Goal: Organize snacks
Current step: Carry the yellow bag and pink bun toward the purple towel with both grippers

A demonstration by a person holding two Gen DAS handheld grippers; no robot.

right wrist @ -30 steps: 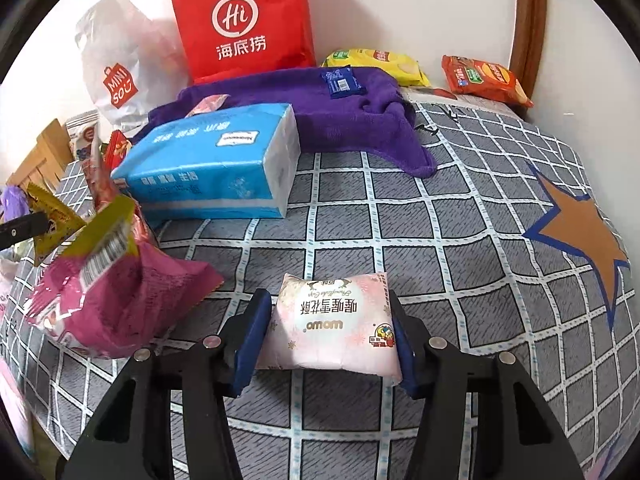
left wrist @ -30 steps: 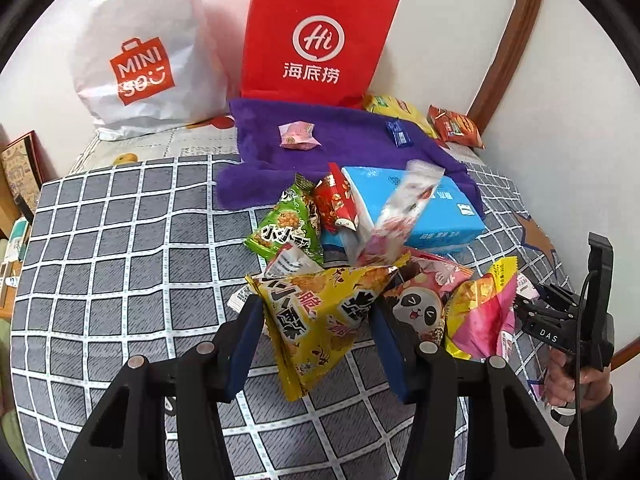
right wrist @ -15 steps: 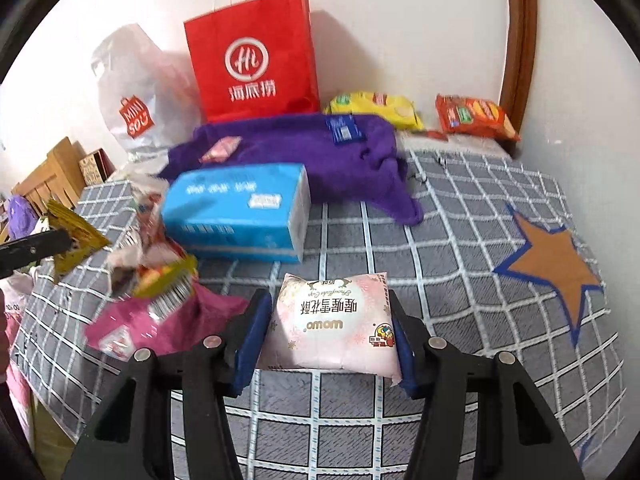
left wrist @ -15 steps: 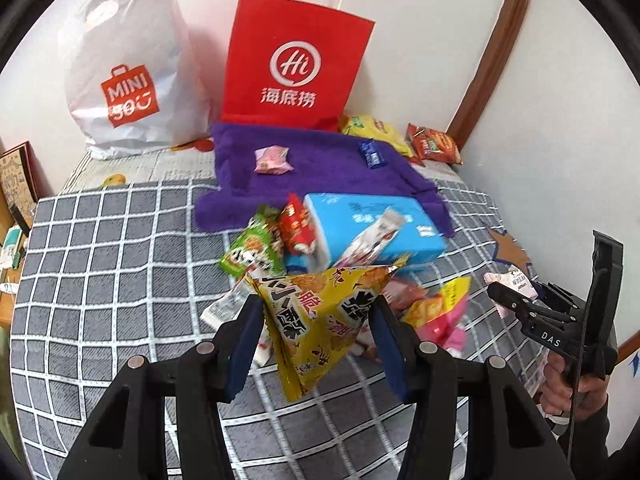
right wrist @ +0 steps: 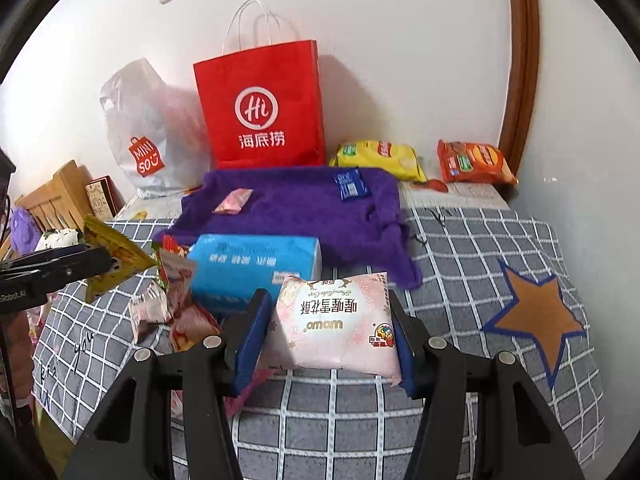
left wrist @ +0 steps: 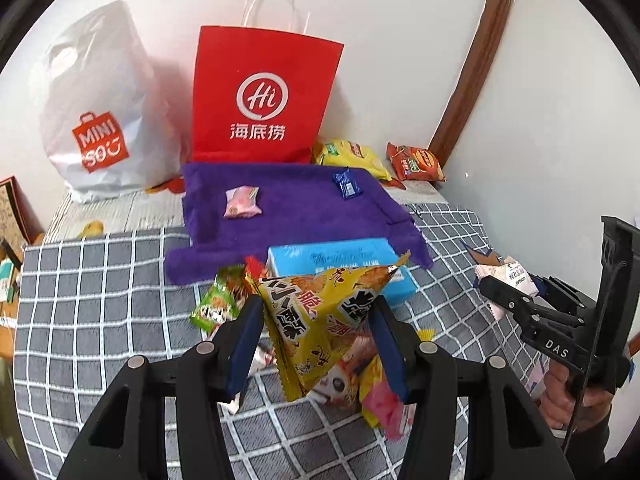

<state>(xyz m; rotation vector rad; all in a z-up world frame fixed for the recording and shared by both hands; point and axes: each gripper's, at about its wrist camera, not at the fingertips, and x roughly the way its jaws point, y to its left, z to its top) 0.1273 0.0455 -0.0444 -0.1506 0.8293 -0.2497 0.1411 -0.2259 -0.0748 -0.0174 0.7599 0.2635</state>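
My left gripper (left wrist: pixel 316 334) is shut on a yellow snack bag (left wrist: pixel 320 316) and holds it above the pile of loose snack packets (left wrist: pixel 360 384) on the checked bed cover. My right gripper (right wrist: pixel 326 330) is shut on a pink snack packet (right wrist: pixel 336 328), lifted above the cover. The right gripper with its pink packet also shows at the right of the left wrist view (left wrist: pixel 508 284). The left gripper with the yellow bag shows at the left of the right wrist view (right wrist: pixel 108 260). A purple towel (left wrist: pixel 296 208) carries a small pink packet (left wrist: pixel 241 201) and a blue packet (left wrist: pixel 346 184).
A red paper bag (left wrist: pixel 260 96) and a white Miniso bag (left wrist: pixel 100 120) stand against the wall behind the towel. A blue tissue pack (right wrist: pixel 256 268) lies in front of the towel. A yellow bag (right wrist: pixel 380 158) and an orange bag (right wrist: pixel 472 162) lie at the back right.
Both grippers have risen and drawn back with their packets; the snack pile and tissue pack now sit lower and farther away. Each grip is unchanged.
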